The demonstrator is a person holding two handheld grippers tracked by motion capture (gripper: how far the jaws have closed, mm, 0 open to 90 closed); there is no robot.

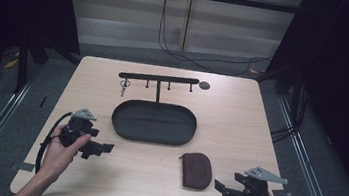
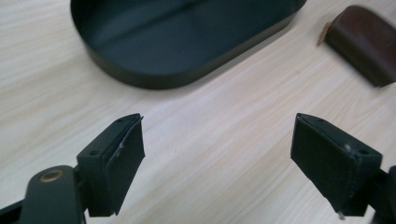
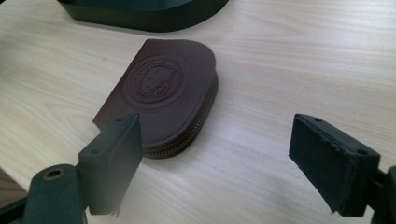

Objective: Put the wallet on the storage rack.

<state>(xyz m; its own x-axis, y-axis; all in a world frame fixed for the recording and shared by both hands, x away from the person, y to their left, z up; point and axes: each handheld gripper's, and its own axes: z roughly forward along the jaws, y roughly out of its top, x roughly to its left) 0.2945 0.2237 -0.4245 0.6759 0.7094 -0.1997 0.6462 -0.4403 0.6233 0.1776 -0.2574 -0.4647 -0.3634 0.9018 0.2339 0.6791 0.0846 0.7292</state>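
Lying near: the pouch (image 1: 196, 170) is seen flat on the table (image 1: 240, 121), just left of the right gripper (image 1: 226, 188) and well apart from the left gripper (image 1: 101, 148).
Direction: from the right gripper view the pouch (image 3: 163, 95) is placed ahead and to the left, its near edge just behind the left jaw, with a gap apparently left between them.
Long axis: the pouch is run away from the jaws, rounded end far, straight end near.
Nearer hand: the right one, judged from the high view.
Right gripper: jaws are spread wide; nothing is held.
Left gripper: jaws (image 2: 219, 158) are likewise held wide over bare wood; nothing is gripped.
Tray: the tray (image 1: 154, 121) is set beyond the pouch, mid-table.
Coming move: a shift leftward is judged to be needed to straddle the pouch.
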